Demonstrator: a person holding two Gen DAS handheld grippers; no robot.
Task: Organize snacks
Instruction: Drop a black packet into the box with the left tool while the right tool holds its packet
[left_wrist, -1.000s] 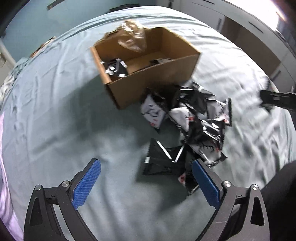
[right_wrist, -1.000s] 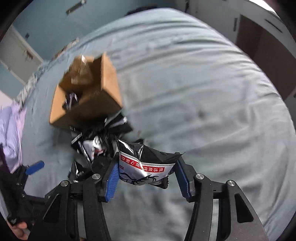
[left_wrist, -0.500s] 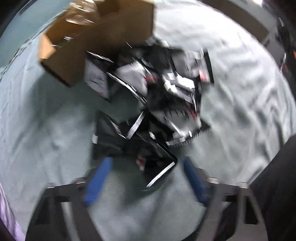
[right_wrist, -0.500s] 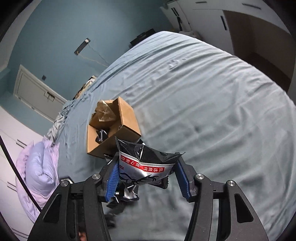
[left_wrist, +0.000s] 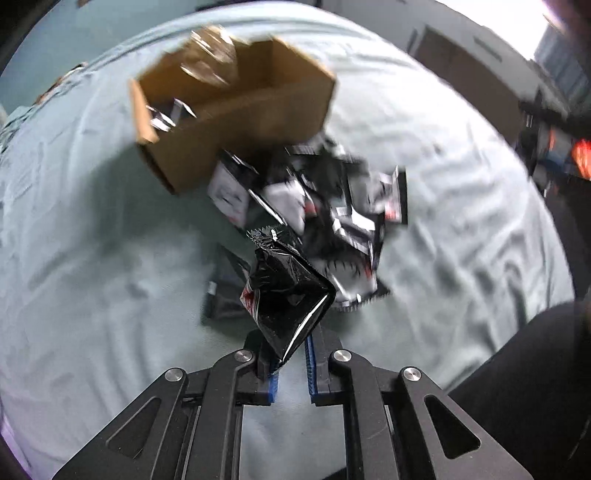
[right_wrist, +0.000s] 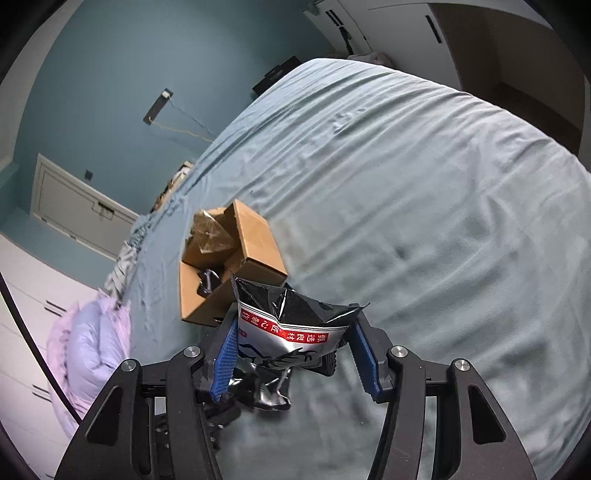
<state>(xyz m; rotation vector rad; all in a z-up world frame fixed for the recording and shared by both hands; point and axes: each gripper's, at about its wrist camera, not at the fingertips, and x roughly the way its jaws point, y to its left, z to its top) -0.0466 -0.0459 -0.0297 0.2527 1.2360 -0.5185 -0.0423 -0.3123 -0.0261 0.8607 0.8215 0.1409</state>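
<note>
Left hand-held gripper (left_wrist: 291, 360) pinches a black snack packet (left_wrist: 284, 295); right hand-held gripper (right_wrist: 295, 354) clasps a silver packet (right_wrist: 291, 325).

snack pile (left_wrist: 332, 218) before box (left_wrist: 236, 122), seemingly touching

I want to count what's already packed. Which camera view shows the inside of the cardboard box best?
The left wrist view: the cardboard box faces the camera with its opening wide, showing a few packets and crumpled plastic, though blurred. The right wrist view shows the box smaller, angled, its near corner hidden behind the held packet.
</note>
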